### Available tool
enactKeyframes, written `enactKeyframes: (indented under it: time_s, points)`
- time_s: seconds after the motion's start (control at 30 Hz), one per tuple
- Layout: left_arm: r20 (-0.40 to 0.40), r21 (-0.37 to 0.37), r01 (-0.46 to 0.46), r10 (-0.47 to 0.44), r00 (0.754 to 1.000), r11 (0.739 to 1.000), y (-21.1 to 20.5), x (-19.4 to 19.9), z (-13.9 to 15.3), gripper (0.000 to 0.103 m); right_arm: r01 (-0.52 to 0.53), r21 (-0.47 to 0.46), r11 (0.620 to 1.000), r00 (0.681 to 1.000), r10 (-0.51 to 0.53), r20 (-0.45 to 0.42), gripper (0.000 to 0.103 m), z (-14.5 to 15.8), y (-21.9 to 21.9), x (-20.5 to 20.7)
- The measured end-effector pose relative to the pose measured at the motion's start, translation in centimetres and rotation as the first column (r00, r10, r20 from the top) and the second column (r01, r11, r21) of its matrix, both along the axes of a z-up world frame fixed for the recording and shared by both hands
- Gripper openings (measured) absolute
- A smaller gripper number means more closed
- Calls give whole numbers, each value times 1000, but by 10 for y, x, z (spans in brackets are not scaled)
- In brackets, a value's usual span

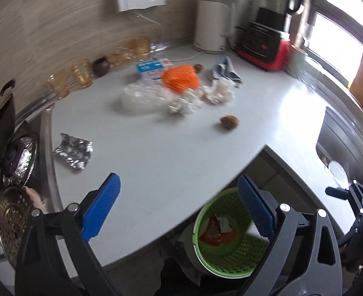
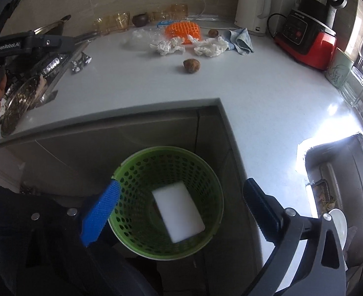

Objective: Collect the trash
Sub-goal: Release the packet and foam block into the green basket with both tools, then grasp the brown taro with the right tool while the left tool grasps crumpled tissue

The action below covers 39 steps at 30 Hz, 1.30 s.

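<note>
Below the desk (image 2: 255,103) edge, the green basket (image 2: 213,187) sits directly under the right gripper (image 2: 181,212), a white block (image 2: 179,212) lying inside between its wide, empty jaws. "GenRobot.AI" marks the left gripper (image 1: 181,212), also wide and empty.

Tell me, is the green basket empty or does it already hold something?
Not empty. The green basket holds a white rectangular block in the right wrist view; the left wrist view shows red wrappers inside too.
</note>
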<state>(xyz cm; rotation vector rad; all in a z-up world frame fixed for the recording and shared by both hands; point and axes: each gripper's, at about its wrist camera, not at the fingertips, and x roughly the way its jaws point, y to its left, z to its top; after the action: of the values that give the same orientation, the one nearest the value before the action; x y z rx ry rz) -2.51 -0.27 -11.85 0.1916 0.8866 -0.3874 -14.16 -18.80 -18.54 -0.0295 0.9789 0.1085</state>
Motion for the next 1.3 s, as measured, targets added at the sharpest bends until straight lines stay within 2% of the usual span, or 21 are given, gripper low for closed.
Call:
enactKeyframes:
  time_s: [0.37,0.57,0.7,0.8,0.97,1.13,1.23,1.3]
  points:
    - [-1,-3,-41,41,999,999,29,44,1,92,71,82,994,992,-79,102,101,32,0,51]
    - [-8,-16,-3,3,1000,1000,33,68,2,92,72,70,995,984,-82,157,101,34,7,92]
    - [-17,-19,41,-42,999,999,28,79,-2,92,48,74,996,982,-60,178,100,25,6,129]
    - [-26,-21,78,-78,997,997,22,85,-5,92,36,73,997,986,-47,163,92,13,6,155]
    - [-38,-22,127,-128,991,992,15,95,-10,92,25,67,997,992,-33,119,86,-15,3,189]
    - [-59,-16,161,-162,985,987,11,108,-17,92,30,65,997,996,-35,80,73,-36,-4,209]
    - [-72,-15,173,-173,982,985,9,116,-22,92,23,68,997,997,-28,76,71,-40,-5,215]
    - [-77,-12,177,-178,981,984,6,120,-25,92,14,61,998,997,-19,69,62,-44,-3,219]
